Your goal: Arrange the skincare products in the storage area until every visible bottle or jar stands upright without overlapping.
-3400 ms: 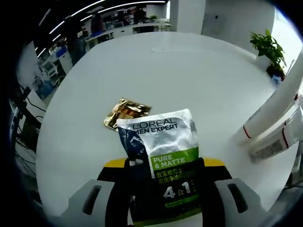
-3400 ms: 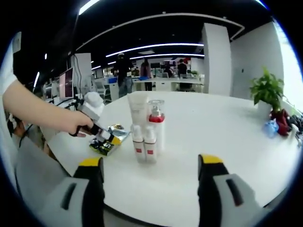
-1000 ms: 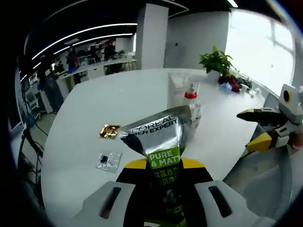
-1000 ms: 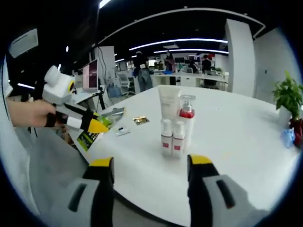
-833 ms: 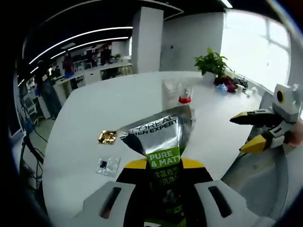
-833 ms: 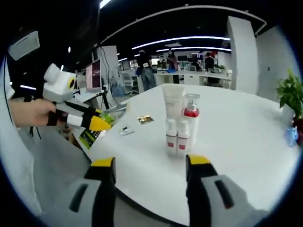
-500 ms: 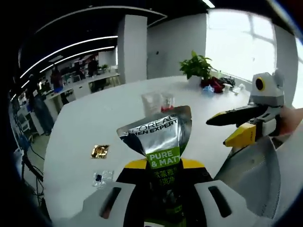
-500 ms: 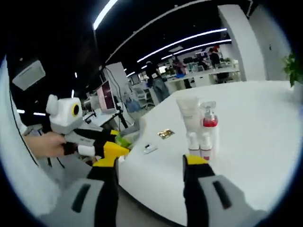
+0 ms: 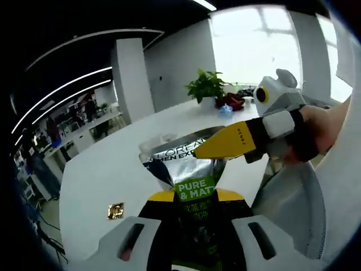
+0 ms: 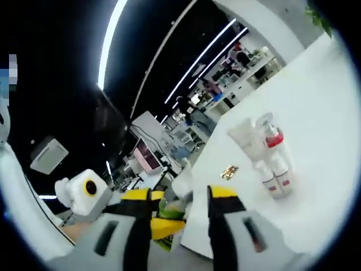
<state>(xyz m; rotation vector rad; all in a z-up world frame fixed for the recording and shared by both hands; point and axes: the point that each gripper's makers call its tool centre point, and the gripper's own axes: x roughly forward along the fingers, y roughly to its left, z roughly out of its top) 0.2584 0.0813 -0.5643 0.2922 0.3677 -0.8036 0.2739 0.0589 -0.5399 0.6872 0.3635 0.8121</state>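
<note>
Left gripper (image 9: pixel 194 206) pinches tube (image 9: pixel 189 166), long axis along jaws; right gripper (image 10: pixel 180 206), spread, closes on tube's free end, bottles (image 10: pixel 271 164) well beyond on counter (image 10: pixel 316 130).

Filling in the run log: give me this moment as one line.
left gripper: shut on L'Oreal sachet | right gripper: open, closing in on sachet | bottle cluster: upright on white table | gold packet: flat on table

Your silver sachet (image 9: pixel 189 169) reads "L'OREAL", then what looks like "EXPERT" with the start covered, and "PURE & MATT" on its green band. Smaller print below is too blurred for you to read.
</note>
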